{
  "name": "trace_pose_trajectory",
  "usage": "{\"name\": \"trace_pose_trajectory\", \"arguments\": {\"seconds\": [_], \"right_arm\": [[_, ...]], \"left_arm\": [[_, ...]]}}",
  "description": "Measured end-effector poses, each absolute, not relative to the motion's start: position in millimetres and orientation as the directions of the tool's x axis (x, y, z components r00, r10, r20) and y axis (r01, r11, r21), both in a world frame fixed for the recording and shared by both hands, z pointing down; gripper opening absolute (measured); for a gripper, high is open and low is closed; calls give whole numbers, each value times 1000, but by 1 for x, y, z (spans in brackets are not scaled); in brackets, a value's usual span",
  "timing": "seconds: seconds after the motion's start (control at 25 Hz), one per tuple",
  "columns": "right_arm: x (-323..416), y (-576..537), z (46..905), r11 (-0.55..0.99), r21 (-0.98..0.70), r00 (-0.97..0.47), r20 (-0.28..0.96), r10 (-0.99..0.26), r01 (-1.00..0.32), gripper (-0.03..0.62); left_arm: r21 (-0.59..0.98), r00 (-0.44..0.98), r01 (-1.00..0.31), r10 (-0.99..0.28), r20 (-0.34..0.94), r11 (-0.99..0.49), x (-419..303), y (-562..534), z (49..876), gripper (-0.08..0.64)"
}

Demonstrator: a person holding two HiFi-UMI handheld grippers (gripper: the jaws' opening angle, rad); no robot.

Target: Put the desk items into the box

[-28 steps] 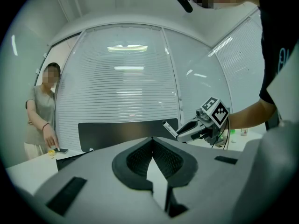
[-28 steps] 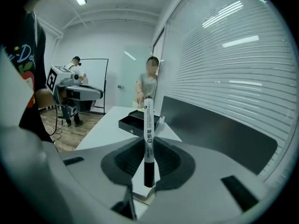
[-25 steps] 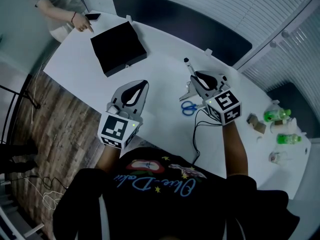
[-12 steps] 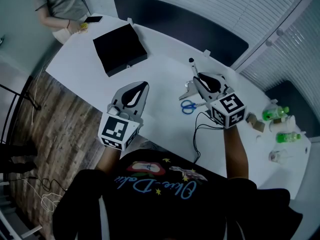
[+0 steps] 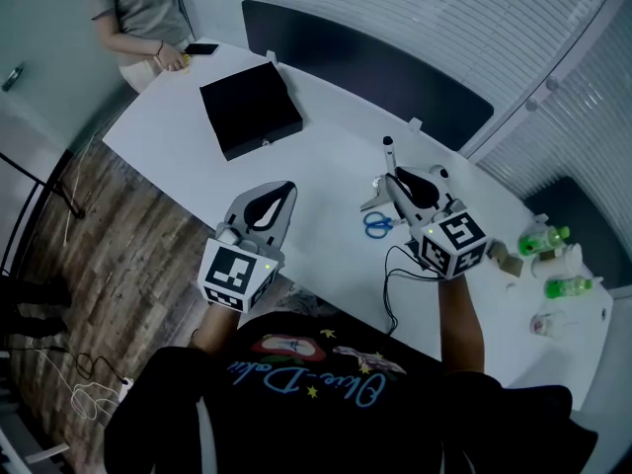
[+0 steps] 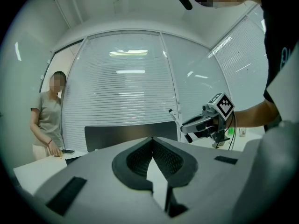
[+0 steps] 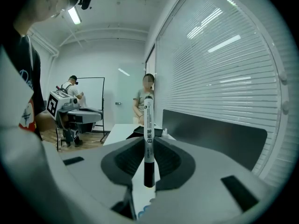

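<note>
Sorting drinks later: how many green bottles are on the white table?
2. The first green bottle is near the right end of the table; the second green bottle is just lower-right of it. Others may be hidden.

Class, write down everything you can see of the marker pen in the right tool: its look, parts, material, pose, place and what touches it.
The marker pen is slim and looks like plastic, with a white barrel bearing black print, a black lower end and a dark top. It stands upright in the right gripper view, clamped between the pads of the right tool. Its black end hangs below the grip and the barrel rises beyond the tips. It is held clear above the white table, touching nothing else.
</note>
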State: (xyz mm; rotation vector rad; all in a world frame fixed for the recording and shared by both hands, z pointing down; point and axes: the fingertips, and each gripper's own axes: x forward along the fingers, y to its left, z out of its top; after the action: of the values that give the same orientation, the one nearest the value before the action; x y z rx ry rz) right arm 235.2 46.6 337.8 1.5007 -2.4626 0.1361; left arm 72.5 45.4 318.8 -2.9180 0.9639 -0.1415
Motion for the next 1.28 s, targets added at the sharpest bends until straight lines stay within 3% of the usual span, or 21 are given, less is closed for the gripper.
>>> {"name": "trace_pose_trajectory", "arguments": {"seconds": [0.44,1.28], "right_arm": [[215,70,314,470,-86,-478,136,-868,-878,72],[197,95,306,474,-107,-482,73,-873,-874,72]], "left_arm": [[-86,798,-593,-599,69,-800,60,64,321,8],[-103,772,-623,-631,77,-776,35,84,323,8]]}}
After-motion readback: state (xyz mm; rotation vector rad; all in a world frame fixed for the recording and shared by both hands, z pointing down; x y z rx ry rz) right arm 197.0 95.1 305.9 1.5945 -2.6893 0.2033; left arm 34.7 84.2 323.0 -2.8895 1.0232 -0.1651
